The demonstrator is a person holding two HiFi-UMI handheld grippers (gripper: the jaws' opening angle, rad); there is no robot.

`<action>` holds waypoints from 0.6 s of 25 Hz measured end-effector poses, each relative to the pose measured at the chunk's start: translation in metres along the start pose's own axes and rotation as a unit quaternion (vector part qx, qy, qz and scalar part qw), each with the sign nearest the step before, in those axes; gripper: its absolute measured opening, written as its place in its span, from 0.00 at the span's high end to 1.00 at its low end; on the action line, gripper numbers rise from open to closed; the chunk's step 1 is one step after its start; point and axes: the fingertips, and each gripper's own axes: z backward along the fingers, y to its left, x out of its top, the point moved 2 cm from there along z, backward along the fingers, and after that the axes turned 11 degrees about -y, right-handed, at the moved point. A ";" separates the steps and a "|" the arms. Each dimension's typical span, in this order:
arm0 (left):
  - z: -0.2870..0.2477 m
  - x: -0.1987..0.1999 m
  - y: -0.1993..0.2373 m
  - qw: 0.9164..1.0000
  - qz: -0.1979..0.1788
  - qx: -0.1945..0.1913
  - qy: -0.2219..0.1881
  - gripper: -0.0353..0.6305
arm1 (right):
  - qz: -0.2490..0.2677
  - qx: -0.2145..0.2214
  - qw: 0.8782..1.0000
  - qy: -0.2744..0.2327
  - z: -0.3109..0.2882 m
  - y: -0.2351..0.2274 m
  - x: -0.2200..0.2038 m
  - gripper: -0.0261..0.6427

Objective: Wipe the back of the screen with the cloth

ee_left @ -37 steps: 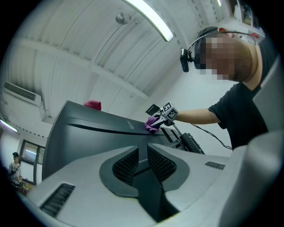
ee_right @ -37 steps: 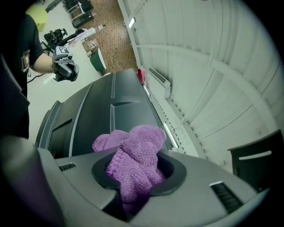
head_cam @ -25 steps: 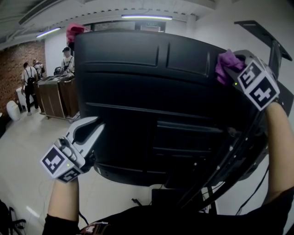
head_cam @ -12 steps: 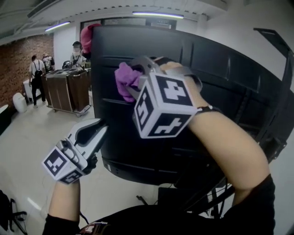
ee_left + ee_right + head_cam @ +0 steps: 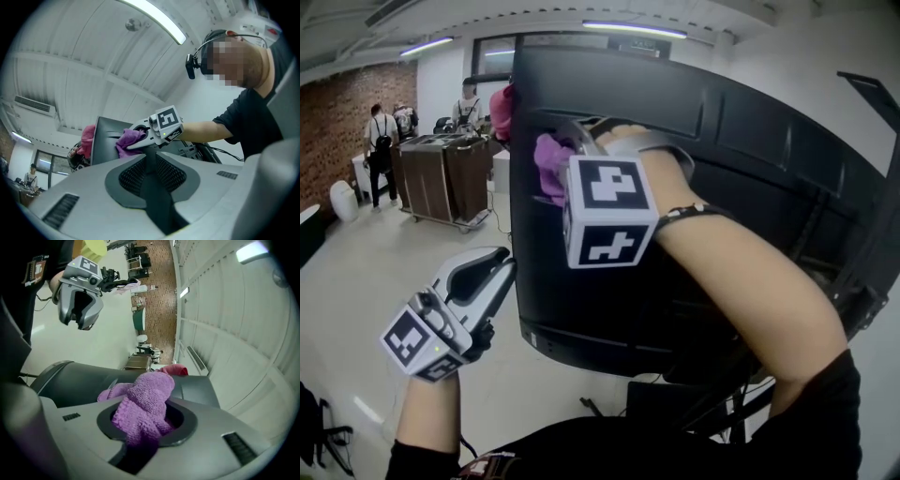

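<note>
The black back of the screen (image 5: 741, 178) fills the middle of the head view. My right gripper (image 5: 569, 157) is shut on the purple cloth (image 5: 547, 165) and presses it against the panel's upper left part, close to the left edge. In the right gripper view the cloth (image 5: 143, 406) bulges out between the jaws over the dark panel (image 5: 84, 380). Lower down, my left gripper (image 5: 501, 265) is shut with nothing in it, just off the screen's lower left edge. From the left gripper view, the right gripper (image 5: 140, 138) and cloth (image 5: 127, 140) show on the screen.
A pink cloth (image 5: 500, 109) hangs over the screen's top left corner. Brown cabinets (image 5: 441, 178) and people (image 5: 382, 141) stand at the back left before a brick wall (image 5: 333, 112). The screen's stand and cables (image 5: 712, 394) run below it.
My right gripper has swept the purple cloth from the screen's upper right across to its upper left. The left gripper has stayed by the lower left edge.
</note>
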 end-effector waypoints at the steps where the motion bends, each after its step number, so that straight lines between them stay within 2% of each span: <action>1: -0.001 -0.001 -0.001 1.000 -0.001 -0.001 0.000 0.86 | -0.001 0.002 1.000 0.006 0.010 0.003 -0.009 0.79; 9: -0.022 -0.011 -0.023 1.000 0.012 -0.017 -0.004 0.86 | -0.024 0.021 0.996 0.089 0.120 0.029 -0.110 0.78; 15: -0.040 -0.027 -0.038 1.000 0.022 -0.016 0.000 0.86 | -0.001 0.039 0.986 0.161 0.188 0.042 -0.173 0.78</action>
